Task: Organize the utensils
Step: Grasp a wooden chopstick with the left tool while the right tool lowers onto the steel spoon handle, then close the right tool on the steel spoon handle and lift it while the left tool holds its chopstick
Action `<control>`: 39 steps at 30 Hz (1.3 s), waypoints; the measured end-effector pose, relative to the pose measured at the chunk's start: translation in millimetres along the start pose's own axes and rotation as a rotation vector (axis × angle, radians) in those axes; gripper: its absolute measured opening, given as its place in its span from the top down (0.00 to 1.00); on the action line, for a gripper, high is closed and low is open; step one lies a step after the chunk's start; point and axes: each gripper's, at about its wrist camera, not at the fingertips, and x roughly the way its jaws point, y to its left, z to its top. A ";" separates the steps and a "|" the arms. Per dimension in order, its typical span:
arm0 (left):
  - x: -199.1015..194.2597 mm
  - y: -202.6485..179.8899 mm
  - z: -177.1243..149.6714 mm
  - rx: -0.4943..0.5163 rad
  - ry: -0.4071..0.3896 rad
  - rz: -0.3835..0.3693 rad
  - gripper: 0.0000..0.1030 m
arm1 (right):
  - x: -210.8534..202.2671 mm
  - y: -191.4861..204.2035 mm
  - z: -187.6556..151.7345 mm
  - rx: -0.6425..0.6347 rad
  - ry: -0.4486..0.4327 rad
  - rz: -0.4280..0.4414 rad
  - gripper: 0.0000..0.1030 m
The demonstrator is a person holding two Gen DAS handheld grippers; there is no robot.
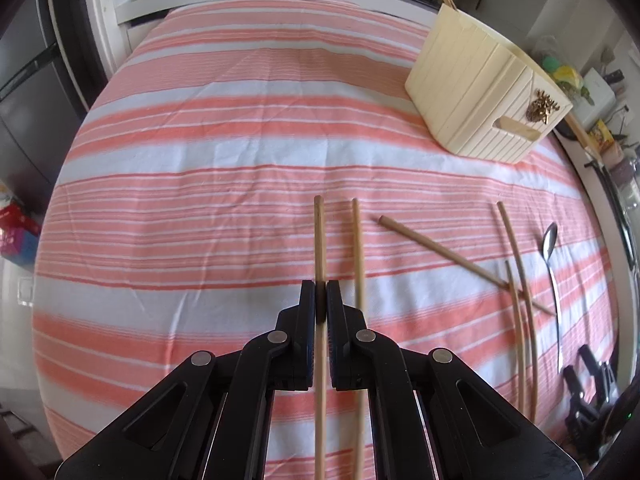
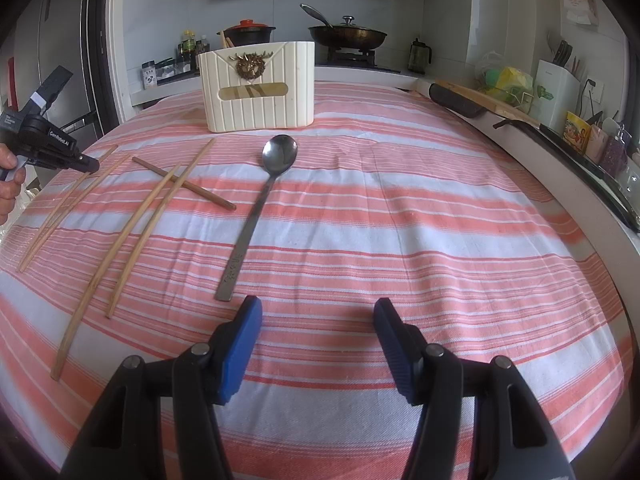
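My left gripper (image 1: pixel 321 292) is shut on a light wooden chopstick (image 1: pixel 319 236) that runs forward between its jaws; a second light chopstick (image 1: pixel 357 248) lies just to its right. A darker chopstick (image 1: pixel 440 252), two long curved sticks (image 1: pixel 520 272) and a metal spoon (image 1: pixel 549 240) lie further right. The cream utensil holder (image 1: pixel 472 92) stands at the far right with chopsticks in it. My right gripper (image 2: pixel 318 320) is open and empty above the cloth, near the spoon's handle end (image 2: pixel 256 216). The holder (image 2: pixel 258 84) stands ahead of it. The left gripper (image 2: pixel 52 152) shows at the left.
A pink and white striped cloth (image 2: pixel 400 220) covers the table. A counter behind holds a pan (image 2: pixel 347 34), a pot (image 2: pixel 249 30) and jars. A dark tray edge (image 2: pixel 456 100) and kitchen clutter line the right side.
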 end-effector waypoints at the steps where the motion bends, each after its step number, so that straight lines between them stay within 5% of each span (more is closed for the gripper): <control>1: 0.4 4.8 -4.0 -0.003 0.004 0.002 0.96 | -0.1 -0.2 -0.3 0.000 0.000 0.000 0.42; 8: -2.7 17.1 -24.6 -0.015 -0.022 0.006 0.92 | -1.2 -11.2 20.3 0.081 0.119 0.083 0.42; 11: -5.8 13.0 -32.5 0.014 -0.038 0.009 0.78 | -8.4 -17.4 40.6 0.168 0.117 0.164 0.42; 15: -10.1 8.2 -43.6 0.049 -0.050 0.036 0.69 | 2.2 12.0 64.9 0.021 0.130 0.151 0.44; 18: -16.3 9.3 -53.0 0.056 -0.052 0.039 0.64 | 24.9 30.4 74.3 -0.040 0.179 0.154 0.59; 21: -23.3 12.4 -62.5 0.065 -0.058 0.047 0.58 | 45.0 42.5 72.5 -0.078 0.251 0.163 0.65; 25: -29.8 21.5 -72.2 0.056 -0.054 0.056 0.55 | 50.4 54.0 72.7 -0.161 0.248 0.086 0.81; 30: -36.2 28.7 -76.1 0.048 -0.049 0.036 0.48 | 48.8 43.4 72.5 -0.145 0.303 0.018 0.80; 34: -33.0 24.5 -71.8 0.082 -0.031 0.041 0.40 | 45.0 35.4 75.7 -0.129 0.329 0.072 0.60; 39: -28.2 14.6 -66.1 0.149 -0.011 0.060 0.40 | 50.9 17.7 107.6 -0.084 0.312 0.117 0.57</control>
